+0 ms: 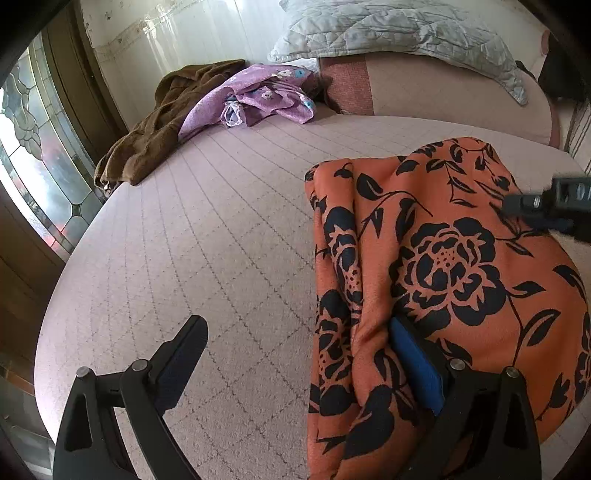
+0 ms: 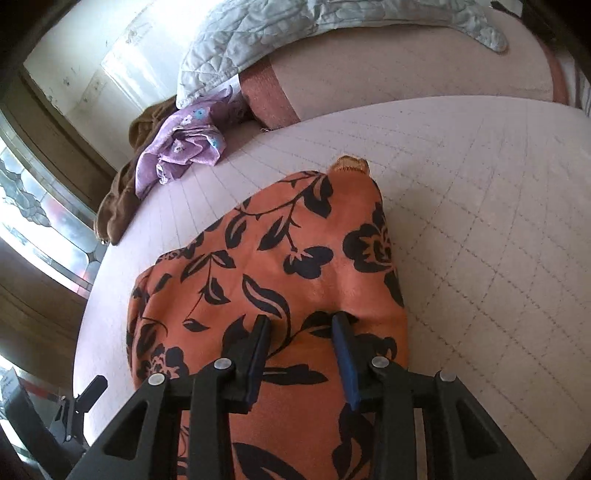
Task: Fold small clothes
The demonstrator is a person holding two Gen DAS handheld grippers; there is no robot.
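left gripper (image 1: 295, 354): jaws wide apart; its right finger, with a blue pad, lies against the left fold of the orange cloth, its left finger over bare mattress; nothing pinched between them.
right gripper (image 2: 304, 325): jaws partly apart, both tips pressed down onto the orange cloth, a low ridge of fabric between them; whether the pads actually clamp that ridge i cannot tell.
orange cloth (image 1: 443, 258): black rose print, lying folded on the mattress with layered edges along its left side.
mattress (image 1: 203, 240): pale pink, quilted in a grid.
purple cloth (image 1: 258, 92): floral, crumpled, well beyond the orange cloth to its far left.
brown cloth (image 1: 155, 125): heaped just left of the purple cloth, at the mattress edge.
quilt (image 1: 388, 29): pale, on a pink bolster beyond the orange cloth.
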